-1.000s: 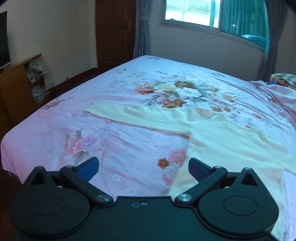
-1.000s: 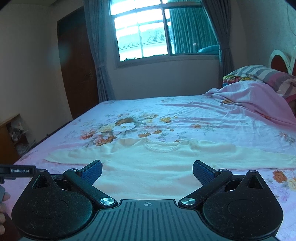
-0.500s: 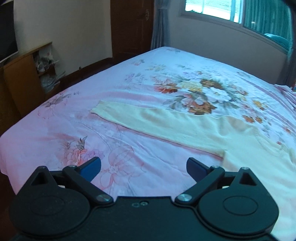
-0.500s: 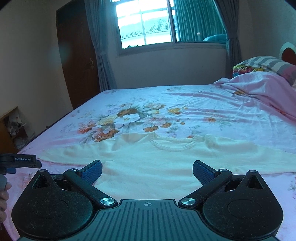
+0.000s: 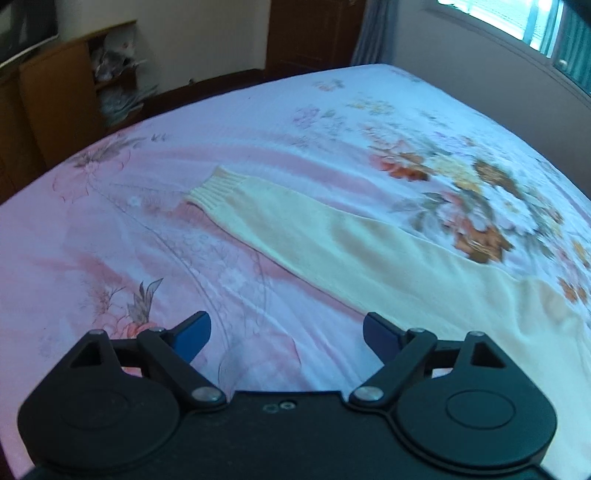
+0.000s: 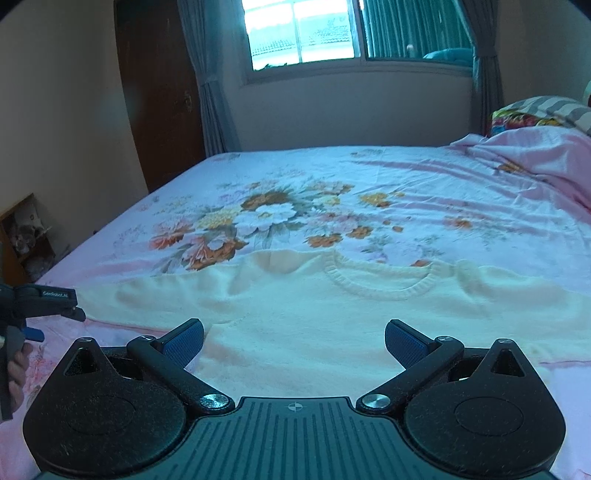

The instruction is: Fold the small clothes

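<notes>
A cream knitted sweater [image 6: 317, 314] lies flat on the bed, neckline [image 6: 384, 284] facing the window, sleeves spread to both sides. In the left wrist view its left sleeve [image 5: 332, 240] runs diagonally, ribbed cuff [image 5: 218, 188] at the far end. My left gripper [image 5: 286, 328] is open and empty, above the sheet just short of the sleeve. It also shows at the left edge of the right wrist view [image 6: 37, 306]. My right gripper [image 6: 293, 338] is open and empty, over the sweater's lower body.
The bed [image 6: 443, 192] has a pink floral sheet. A bunched pink blanket [image 6: 535, 158] and pillows [image 6: 535, 114] lie at the right. A wooden shelf unit [image 5: 55, 96] stands past the bed's left edge. A dark door [image 6: 159, 92] and window [image 6: 303, 33] are behind.
The left gripper has swung left and forward along the sleeve, so the cuff is now nearer and central. The right gripper has moved closer over the sweater body. Both stay open.
</notes>
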A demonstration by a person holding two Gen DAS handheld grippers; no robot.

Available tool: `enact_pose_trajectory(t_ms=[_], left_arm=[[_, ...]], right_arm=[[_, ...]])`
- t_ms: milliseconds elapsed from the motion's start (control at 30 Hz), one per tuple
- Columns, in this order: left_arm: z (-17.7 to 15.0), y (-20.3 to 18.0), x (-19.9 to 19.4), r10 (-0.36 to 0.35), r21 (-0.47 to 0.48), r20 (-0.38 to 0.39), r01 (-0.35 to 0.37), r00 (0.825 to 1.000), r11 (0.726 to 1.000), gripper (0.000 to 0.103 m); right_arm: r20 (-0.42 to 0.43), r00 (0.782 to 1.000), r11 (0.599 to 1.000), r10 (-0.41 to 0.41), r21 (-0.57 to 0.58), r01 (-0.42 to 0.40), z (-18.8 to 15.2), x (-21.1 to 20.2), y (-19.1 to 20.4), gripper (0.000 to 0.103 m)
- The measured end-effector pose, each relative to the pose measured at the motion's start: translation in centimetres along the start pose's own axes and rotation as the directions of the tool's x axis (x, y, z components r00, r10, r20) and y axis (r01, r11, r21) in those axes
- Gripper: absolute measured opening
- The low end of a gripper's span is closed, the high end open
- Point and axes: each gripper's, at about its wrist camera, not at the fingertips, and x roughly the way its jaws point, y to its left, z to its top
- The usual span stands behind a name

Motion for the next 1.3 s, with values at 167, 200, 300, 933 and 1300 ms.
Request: enact_pose_trajectory(t_ms=[167,200,300,933,1300], left_arm=[[1.4,1.6,4.1,0.002,-0.096,-0.061,-0.008,0.998,0.995,0.081],[1.7,2.2,4.9,-0.009,-0.13,-0.077,-0.002,0.997,0.992,0.08],[2.3,3.6,7.3,-0.026,-0.21,-0.107,0.003,0.994,0.978,0.077],[3.8,8.5,12.3,-0.294,-0.662,0.073,0.267,0.953,0.701,0.003],[7.3,-0.1,2.8,-0.263,-0.178,0.311,0.328,0.913,0.928,0.001]], right_arm=[[-0.026,1.0,1.0,0.013,-0.008,-0.013,-0.2,2.8,0.5,0.103],[-0.031,0.999,1.0,0.015,-0.01,-0.015,-0.2,3.3,0.6,0.103],[-0.042,0.999,1.0,0.017,-0.019,-0.018,-0.4,4.6,0.9,0.103],[-0.082,0.997,0.999,0.009,-0.03,-0.011,-2.0,7.6,1.3,0.103],[-0.11,0.994,0.999,-0.021,0.039,0.025,-2.0,7.3,-0.9,0.103]])
